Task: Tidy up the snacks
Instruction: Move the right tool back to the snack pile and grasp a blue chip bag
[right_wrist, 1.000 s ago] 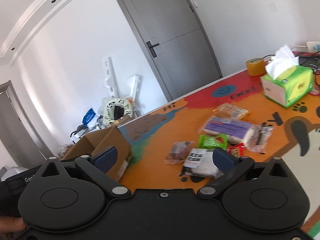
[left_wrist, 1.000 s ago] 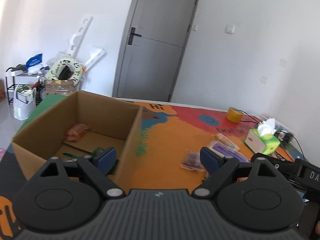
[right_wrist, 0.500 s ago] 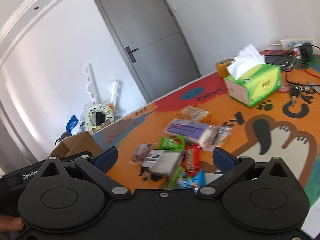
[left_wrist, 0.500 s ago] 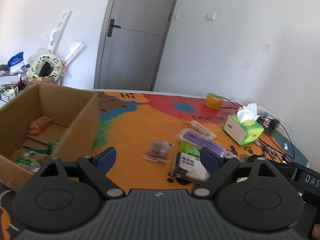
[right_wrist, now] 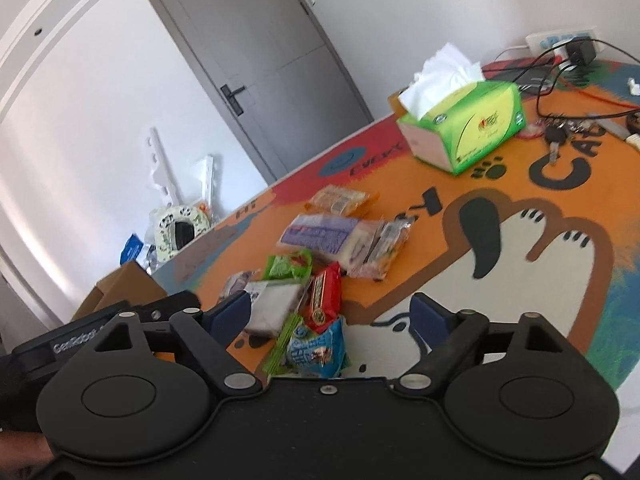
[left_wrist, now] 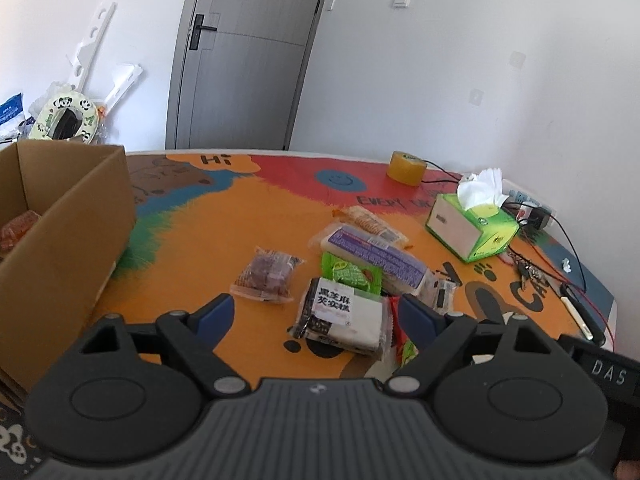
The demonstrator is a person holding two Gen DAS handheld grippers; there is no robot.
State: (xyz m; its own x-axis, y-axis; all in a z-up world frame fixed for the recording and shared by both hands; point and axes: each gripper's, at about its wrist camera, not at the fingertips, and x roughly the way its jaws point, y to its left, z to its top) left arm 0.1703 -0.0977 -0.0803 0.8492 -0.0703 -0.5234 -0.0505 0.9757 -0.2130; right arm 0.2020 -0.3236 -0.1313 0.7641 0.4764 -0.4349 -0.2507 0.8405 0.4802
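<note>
Blue pads tip both of our claws, and both claws hang above the snack pile with nothing between the pads. Our left claw [left_wrist: 314,314] stands wide, holding nothing; just beyond it lies a white pack [left_wrist: 344,314] with black print. Our right claw [right_wrist: 334,314] has just been closing a little but is wide apart too, gripping nothing; a blue packet [right_wrist: 318,350] lies right under it, partly hidden by the claw body, with a red packet [right_wrist: 324,300] and a thin green wrapper [right_wrist: 286,344] touching it.

Beyond these on the tabletop [left_wrist: 256,220], a green pack [left_wrist: 352,274] sits against the white pack's far edge, and a clear bag of brown sweets [left_wrist: 268,276] lies apart to the left. Farther back, a long purple pack [left_wrist: 374,256] rests beside a cracker pack [left_wrist: 366,222]. A small clear pack [right_wrist: 386,250] touches the purple one's right end.

At far left, well apart from the pile, stands an open box [left_wrist: 68,248] with an orange snack [left_wrist: 16,230] inside. To the right sit a tissue box [left_wrist: 472,232] and, farther off, a tape roll [left_wrist: 406,166]. Keys [right_wrist: 558,136] and cables [right_wrist: 560,68] lie near the tabletop's far edge. A grey door [left_wrist: 248,56] stands behind.
</note>
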